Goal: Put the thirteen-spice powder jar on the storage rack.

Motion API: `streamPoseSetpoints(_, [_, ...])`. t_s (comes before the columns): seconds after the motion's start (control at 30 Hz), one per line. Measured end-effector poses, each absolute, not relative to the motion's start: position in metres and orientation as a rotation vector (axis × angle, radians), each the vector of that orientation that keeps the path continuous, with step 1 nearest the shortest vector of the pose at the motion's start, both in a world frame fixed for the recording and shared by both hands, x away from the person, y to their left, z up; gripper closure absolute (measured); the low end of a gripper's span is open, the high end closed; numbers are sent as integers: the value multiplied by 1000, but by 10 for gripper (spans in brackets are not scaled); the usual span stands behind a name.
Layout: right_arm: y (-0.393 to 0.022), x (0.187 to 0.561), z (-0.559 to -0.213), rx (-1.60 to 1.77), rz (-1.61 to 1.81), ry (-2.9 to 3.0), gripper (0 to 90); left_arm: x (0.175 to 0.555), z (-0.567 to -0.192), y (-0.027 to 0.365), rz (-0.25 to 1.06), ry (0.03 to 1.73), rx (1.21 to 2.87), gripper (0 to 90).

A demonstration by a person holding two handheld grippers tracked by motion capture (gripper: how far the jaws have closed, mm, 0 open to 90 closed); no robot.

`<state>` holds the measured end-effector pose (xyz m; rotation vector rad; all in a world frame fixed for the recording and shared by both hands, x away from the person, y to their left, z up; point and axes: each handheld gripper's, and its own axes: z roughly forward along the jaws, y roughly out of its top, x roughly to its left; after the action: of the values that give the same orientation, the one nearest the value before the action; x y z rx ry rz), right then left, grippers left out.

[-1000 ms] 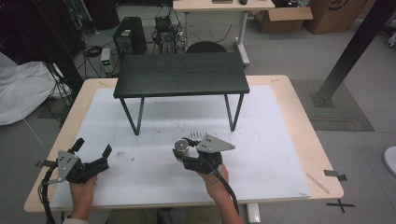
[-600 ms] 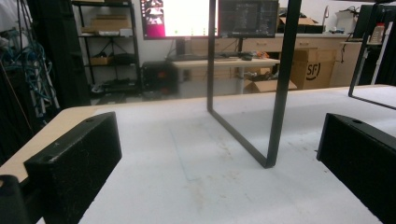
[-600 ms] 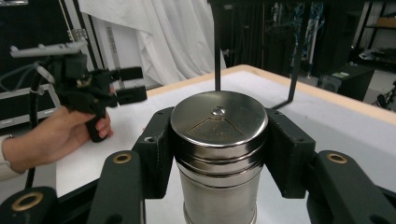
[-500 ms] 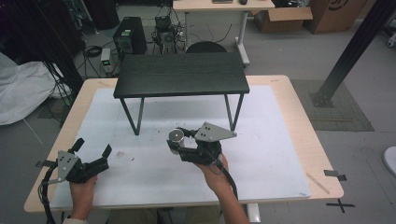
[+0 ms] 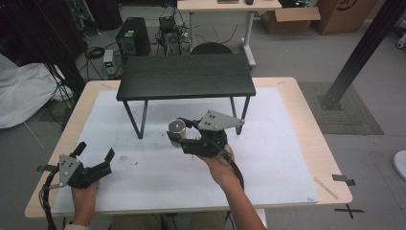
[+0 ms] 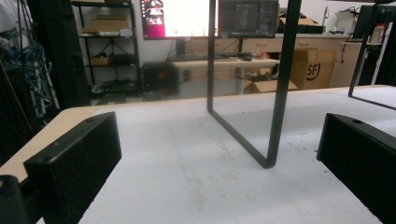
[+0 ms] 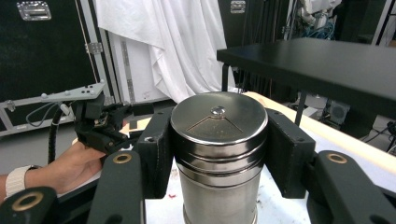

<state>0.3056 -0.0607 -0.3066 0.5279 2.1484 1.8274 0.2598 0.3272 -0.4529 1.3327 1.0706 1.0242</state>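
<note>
My left gripper point(image 5: 93, 163) rests low on the table point(image 5: 287, 158), jaws spread around nothing, well apart from the steel canister point(image 5: 176, 130). My right gripper point(image 5: 184, 136) pinches that canister upright between its jaws, just before the black shelf point(image 5: 186, 76). The right gripper view shows its lid below the shelf edge; the high view shows it held off the table.

Grey floor point(image 5: 306, 57) w/ cables around a PC tower point(image 5: 130, 42) behind the table. Wooden table point(image 5: 306, 120) carries a white mat point(image 5: 268, 158) and a small black shelf point(image 5: 186, 76) on thin metal legs. Beyond: light desk point(image 5: 229, 5), cardboard boxes point(image 5: 306, 19), white sheet point(image 5: 24, 93) at left, black diagonal beam point(image 5: 366, 48) at right. Left gripper view: monitors point(image 6: 212, 17) on a desk, metal rack point(image 6: 105, 46) w/ boxes. Black flight cases point(image 7: 46, 46) stand by the sheet.
</note>
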Motion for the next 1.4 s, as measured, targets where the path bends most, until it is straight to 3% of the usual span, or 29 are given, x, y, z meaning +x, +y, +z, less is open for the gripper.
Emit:
streamPoseSetpoints(0.57, [-47, 323, -257, 441, 1846, 2136, 488, 260, -453, 327, 1024, 1071, 1333, 2])
streamPoseSetpoints(1.4, [-38, 369, -217, 490, 1882, 2047, 488, 260, -453, 327, 1026, 1070, 1333, 2])
